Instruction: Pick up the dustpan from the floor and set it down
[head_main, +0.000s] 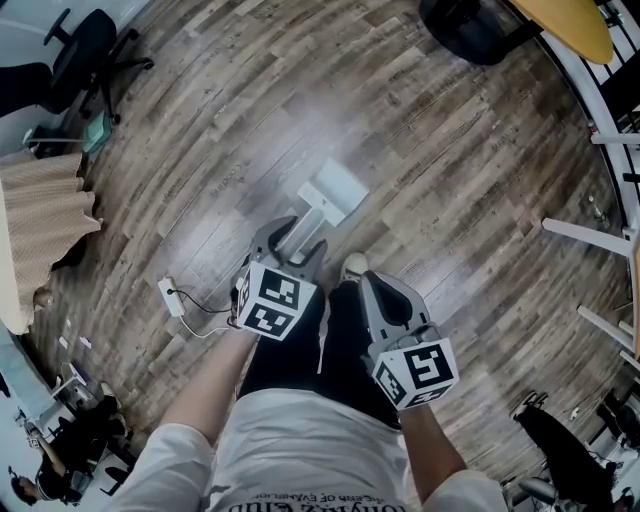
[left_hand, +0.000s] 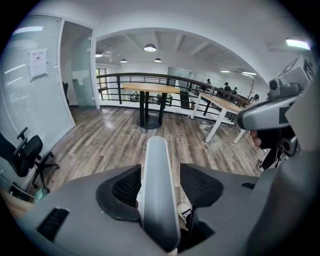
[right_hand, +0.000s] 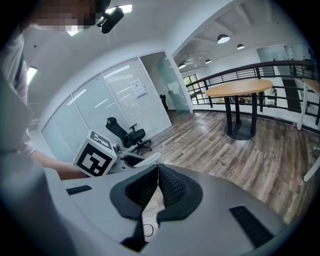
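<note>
Head view: left gripper (head_main: 293, 240) holds the dustpan (head_main: 335, 190) by its handle, pan end out front over the wood floor (head_main: 450, 150); can't tell if it touches. Left gripper view: jaws clamped on the handle (left_hand: 159, 185), which runs straight between them, so squeeze firmly and lower slowly with the pan level. Right gripper view: right gripper (right_hand: 156, 175) pinched together on nothing; best held clear.

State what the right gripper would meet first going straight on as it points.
Nothing near: beyond the right gripper the way looks free to the distant wooden floor; depth is unclear.
</note>
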